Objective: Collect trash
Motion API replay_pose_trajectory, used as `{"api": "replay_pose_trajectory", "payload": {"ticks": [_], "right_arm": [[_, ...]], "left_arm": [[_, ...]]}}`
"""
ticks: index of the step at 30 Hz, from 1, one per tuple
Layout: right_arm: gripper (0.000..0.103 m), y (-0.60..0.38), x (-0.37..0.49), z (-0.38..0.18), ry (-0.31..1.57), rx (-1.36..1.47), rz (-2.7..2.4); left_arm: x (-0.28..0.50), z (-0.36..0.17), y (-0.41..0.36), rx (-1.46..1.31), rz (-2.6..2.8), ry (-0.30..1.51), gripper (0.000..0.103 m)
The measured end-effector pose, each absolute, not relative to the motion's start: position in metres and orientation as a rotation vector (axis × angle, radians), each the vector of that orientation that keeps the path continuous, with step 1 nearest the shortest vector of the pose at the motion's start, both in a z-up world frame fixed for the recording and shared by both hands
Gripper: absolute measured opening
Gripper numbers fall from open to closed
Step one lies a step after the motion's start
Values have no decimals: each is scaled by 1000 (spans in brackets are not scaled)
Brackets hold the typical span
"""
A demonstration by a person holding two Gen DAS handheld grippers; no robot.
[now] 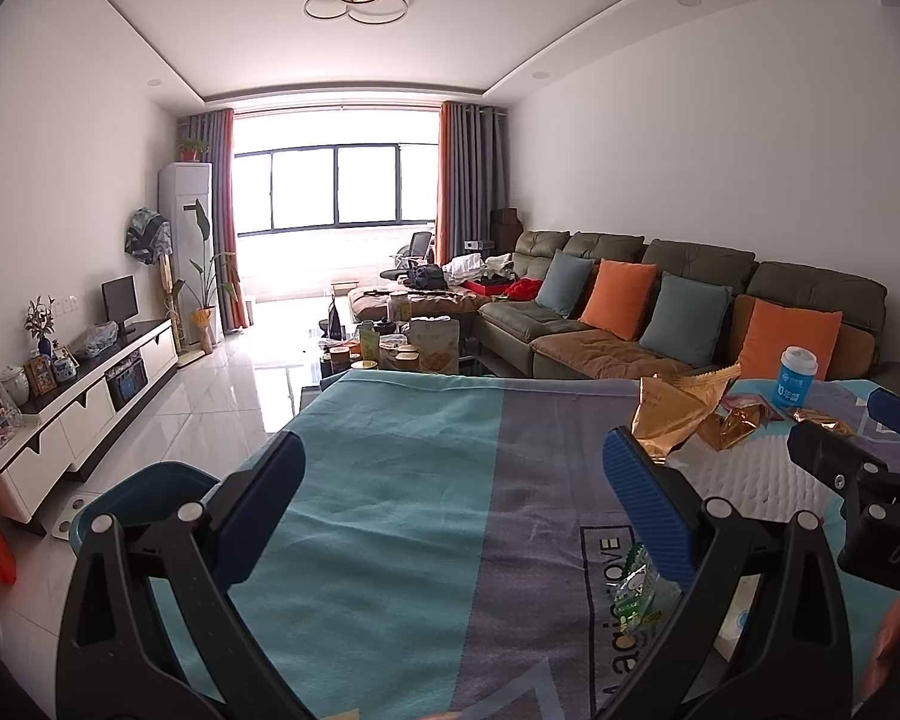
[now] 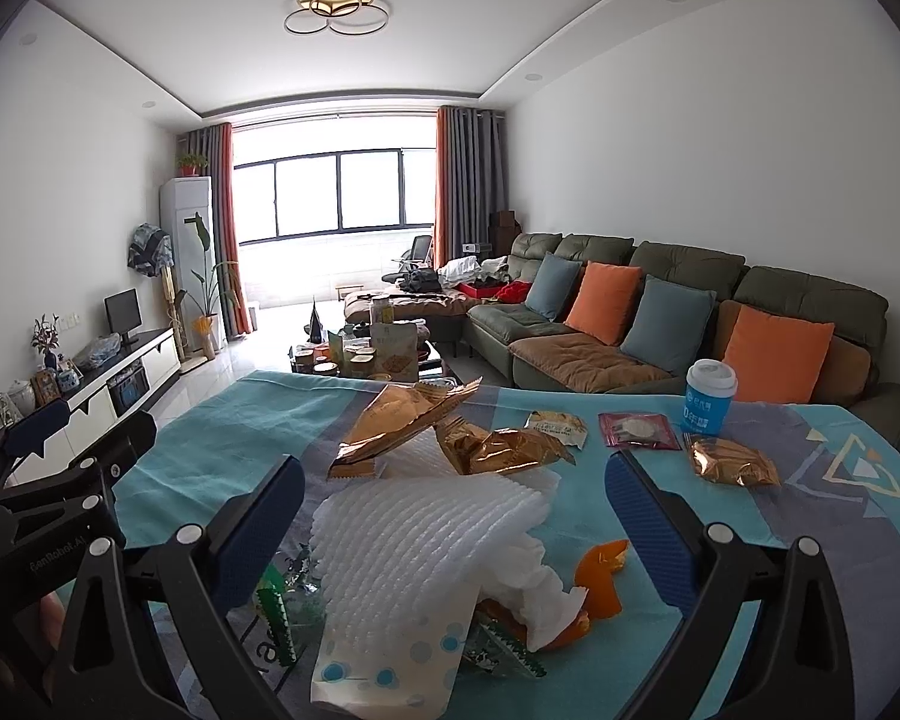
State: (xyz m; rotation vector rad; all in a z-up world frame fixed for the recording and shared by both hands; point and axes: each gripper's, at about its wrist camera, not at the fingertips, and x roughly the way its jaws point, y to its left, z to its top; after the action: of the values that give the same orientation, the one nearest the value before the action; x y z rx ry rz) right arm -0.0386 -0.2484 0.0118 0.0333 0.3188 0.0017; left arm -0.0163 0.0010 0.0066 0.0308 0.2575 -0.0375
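Trash lies on a table under a teal and grey cloth (image 2: 210, 438). A white foam sheet (image 2: 426, 534) lies over a dotted tissue pack (image 2: 384, 660), with orange peel (image 2: 600, 576) and green wrappers (image 2: 282, 606) beside it. Farther back are gold wrappers (image 2: 402, 420), a red packet (image 2: 636, 429) and a blue paper cup (image 2: 708, 396). My right gripper (image 2: 456, 504) hangs open above the foam sheet, holding nothing. My left gripper (image 1: 456, 480) is open over bare cloth, left of the gold wrappers (image 1: 678, 414) and a green wrapper (image 1: 636, 588).
A blue-green bin (image 1: 144, 492) stands on the floor off the table's left edge. Beyond the table are a cluttered coffee table (image 1: 390, 348), a green sofa (image 1: 690, 312) on the right and a white TV cabinet (image 1: 90, 396) on the left.
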Motion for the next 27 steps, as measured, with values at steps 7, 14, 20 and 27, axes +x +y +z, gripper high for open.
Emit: {"api": "replay_pose_trajectory", "payload": {"ticks": [7,14,20,27], "right_arm": [[97,-254,-36,10,333,35,2],[97,-259,-37,7,377,45,24],[97,-275,-38,-2,444,98,66],[87,-275,-34,-6,488,133,167]], "left_arm": [[-14,6,2,28,-41,269,98],[-12,4,0,42,-83,297,98],[-15,-5,-12,92,-246,353,98],[-15,-28,-36,123,-453,468,87]]}}
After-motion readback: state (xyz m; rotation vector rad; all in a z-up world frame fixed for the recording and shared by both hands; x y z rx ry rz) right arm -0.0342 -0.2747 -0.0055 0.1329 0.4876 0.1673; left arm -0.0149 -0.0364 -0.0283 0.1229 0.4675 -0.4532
